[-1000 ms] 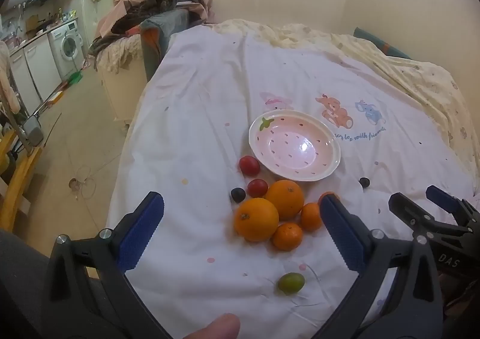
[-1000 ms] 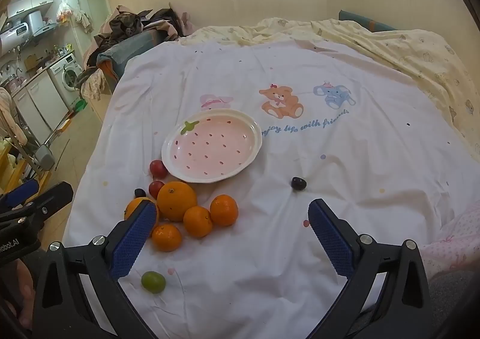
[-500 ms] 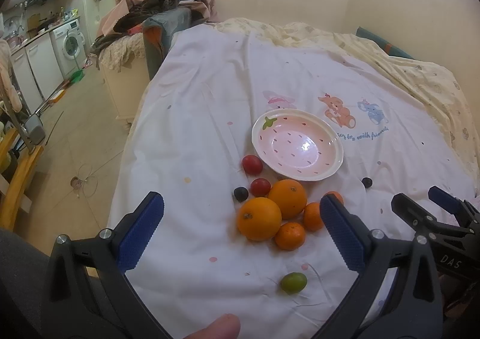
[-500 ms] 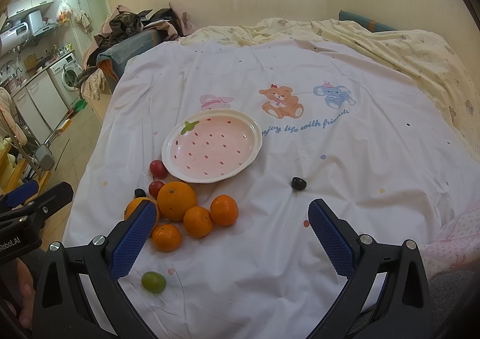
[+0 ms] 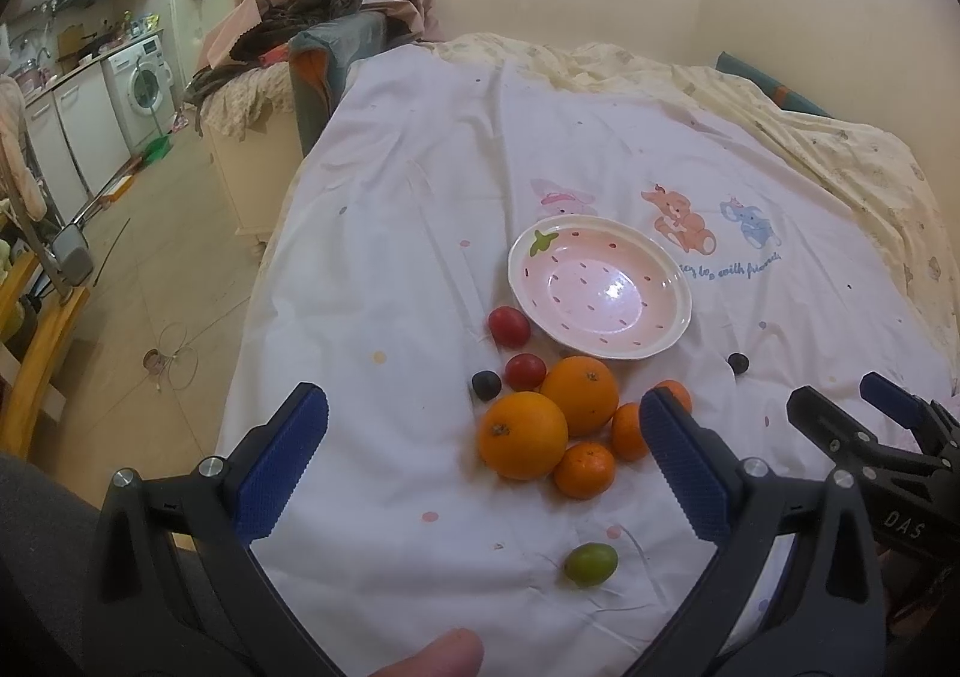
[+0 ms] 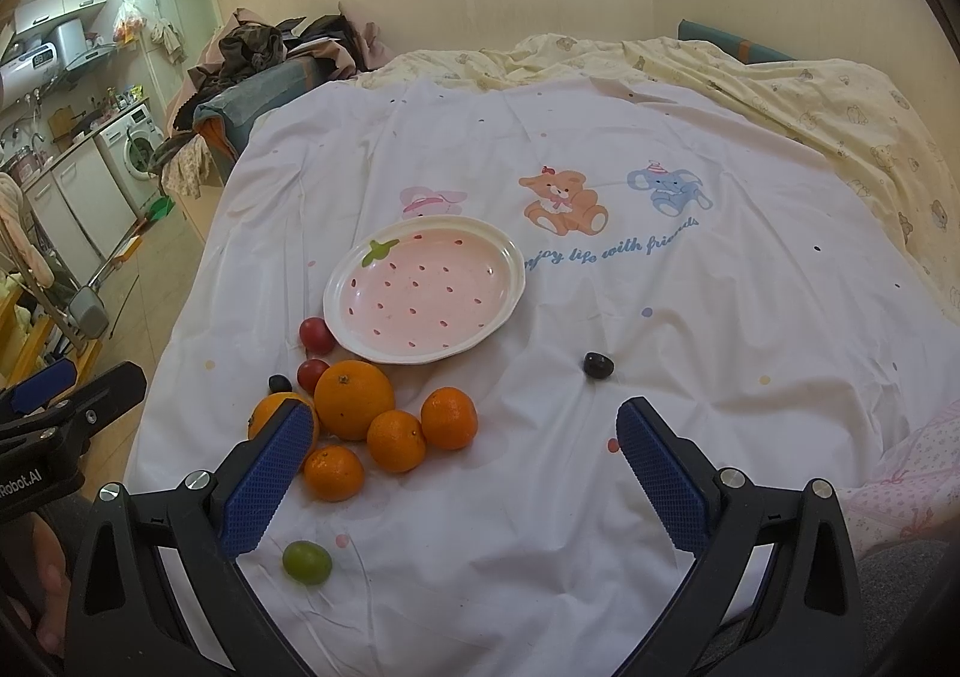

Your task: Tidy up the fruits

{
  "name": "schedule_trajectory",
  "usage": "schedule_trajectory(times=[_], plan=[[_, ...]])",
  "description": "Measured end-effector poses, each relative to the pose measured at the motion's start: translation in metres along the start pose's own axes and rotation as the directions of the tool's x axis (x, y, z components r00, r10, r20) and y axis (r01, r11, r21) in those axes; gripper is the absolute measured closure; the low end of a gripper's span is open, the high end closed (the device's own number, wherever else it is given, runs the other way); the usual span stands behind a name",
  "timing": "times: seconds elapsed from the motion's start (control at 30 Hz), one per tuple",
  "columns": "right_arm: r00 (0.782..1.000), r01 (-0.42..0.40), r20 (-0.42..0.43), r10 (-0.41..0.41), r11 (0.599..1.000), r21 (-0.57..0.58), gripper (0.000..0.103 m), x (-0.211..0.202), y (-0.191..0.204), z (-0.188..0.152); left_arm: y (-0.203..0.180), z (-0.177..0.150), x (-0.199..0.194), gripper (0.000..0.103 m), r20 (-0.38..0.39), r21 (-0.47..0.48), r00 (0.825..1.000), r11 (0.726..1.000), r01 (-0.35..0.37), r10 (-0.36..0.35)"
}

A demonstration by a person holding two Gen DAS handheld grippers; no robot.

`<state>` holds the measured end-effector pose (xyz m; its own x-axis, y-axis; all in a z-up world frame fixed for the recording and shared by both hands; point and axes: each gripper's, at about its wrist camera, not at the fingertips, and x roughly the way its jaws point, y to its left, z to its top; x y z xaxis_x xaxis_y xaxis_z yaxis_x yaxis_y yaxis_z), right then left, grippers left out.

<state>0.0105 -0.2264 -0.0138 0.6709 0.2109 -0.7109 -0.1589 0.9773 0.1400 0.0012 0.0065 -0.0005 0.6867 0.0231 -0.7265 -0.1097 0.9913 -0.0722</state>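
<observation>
Both grippers are hanging open over the near edge of the bed (image 6: 690, 317), holding nothing: left gripper (image 5: 483, 464), right gripper (image 6: 465, 476). Fruits are lying loose on the white sheet just in front of the empty pink plate (image 6: 510, 257). Two big oranges (image 6: 354, 400) and three small ones are clustering together; the right gripper's left finger is covering part of one orange. Two red tomatoes (image 5: 508, 326) are sitting beside the plate's rim. One green fruit (image 6: 306, 562) is lying nearest, one dark berry (image 6: 598, 364) apart at right. Dark round fruit (image 5: 486, 385) by the oranges is too small to identify.
</observation>
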Motion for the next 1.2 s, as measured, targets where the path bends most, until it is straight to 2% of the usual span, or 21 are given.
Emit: schedule_trajectory(times=[1.2], plan=[[1.000,0.010,-0.009,-0.010,1.000,-0.013,0.000,0.0057,0.0034,-0.0070,0.0019,-0.0009,-0.0003,0.000,-0.003,-0.006,1.000,1.000,0.000,0.000]])
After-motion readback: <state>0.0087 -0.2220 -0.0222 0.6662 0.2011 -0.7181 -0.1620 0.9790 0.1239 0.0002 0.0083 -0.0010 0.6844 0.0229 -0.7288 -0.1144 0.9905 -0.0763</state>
